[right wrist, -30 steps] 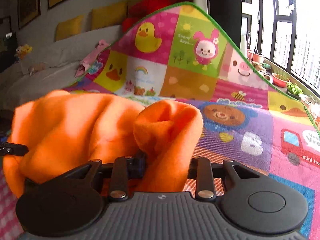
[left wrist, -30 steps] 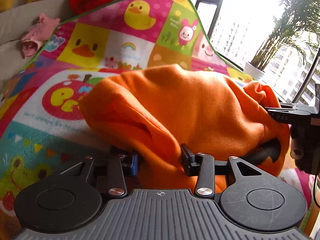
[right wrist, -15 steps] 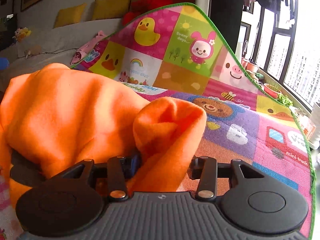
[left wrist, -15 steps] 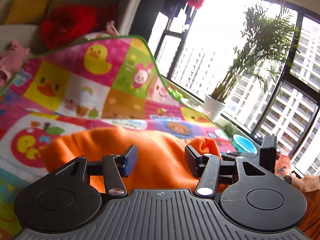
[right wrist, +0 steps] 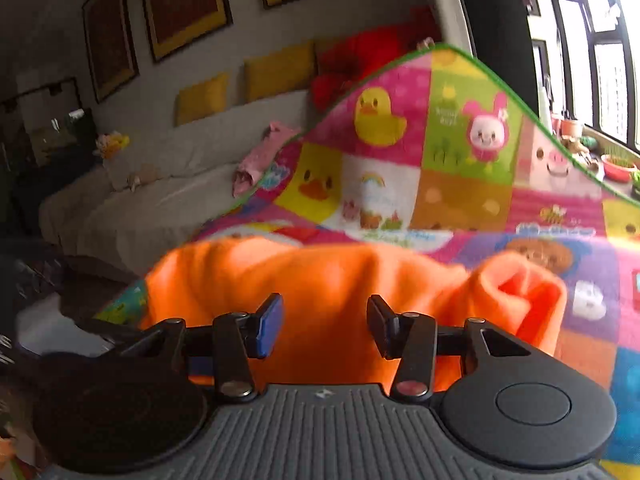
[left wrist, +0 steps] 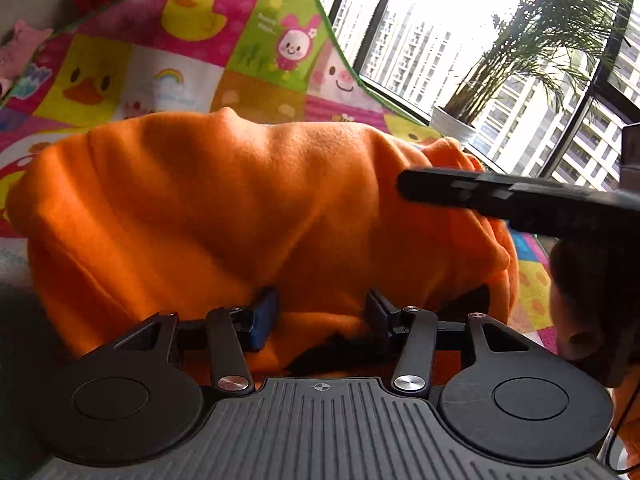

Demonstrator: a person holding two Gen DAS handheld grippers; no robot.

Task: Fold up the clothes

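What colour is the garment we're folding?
Plain bright orange garment, with a black patch at its lower edge; the left wrist view shows it best.

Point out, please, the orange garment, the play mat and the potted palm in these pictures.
orange garment [left wrist: 248,200], left wrist view, on its broad upper surface.
play mat [right wrist: 380,116], right wrist view, on the yellow duck panel.
potted palm [left wrist: 454,124], left wrist view, on its white pot.
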